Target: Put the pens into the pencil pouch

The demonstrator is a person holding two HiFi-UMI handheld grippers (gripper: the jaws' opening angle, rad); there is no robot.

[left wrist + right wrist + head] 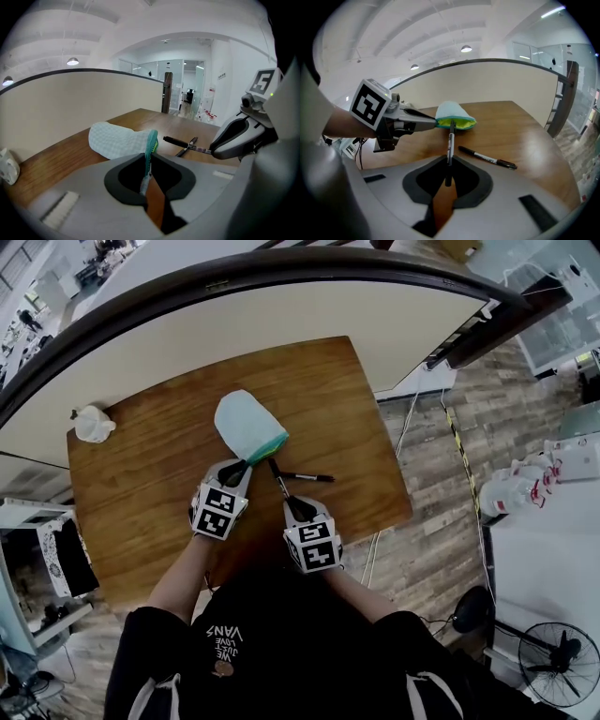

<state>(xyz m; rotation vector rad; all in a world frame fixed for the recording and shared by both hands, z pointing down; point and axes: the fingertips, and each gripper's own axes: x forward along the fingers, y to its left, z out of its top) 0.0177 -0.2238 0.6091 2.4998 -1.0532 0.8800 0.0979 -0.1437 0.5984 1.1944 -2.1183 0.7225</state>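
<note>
A pale blue pencil pouch [246, 423] with a teal-edged, yellow-lined mouth lies on the wooden table [141, 493]. My left gripper [246, 468] is shut on the pouch's teal rim [151, 145], holding the mouth [457, 123] up. My right gripper [292, 505] is shut on a black pen [278, 481], which points at the mouth, its tip just in front of the opening [450, 140]. A second black pen [307, 477] lies flat on the table right of the pouch [487, 159]. The right gripper [236, 136] shows at the right in the left gripper view.
A crumpled white object [94, 424] sits at the table's far left corner. A curved cream partition [281, 324] stands behind the table. The table's right edge drops to a wood floor with cables; white bottles [525, 486] and a fan [562, 662] stand farther right.
</note>
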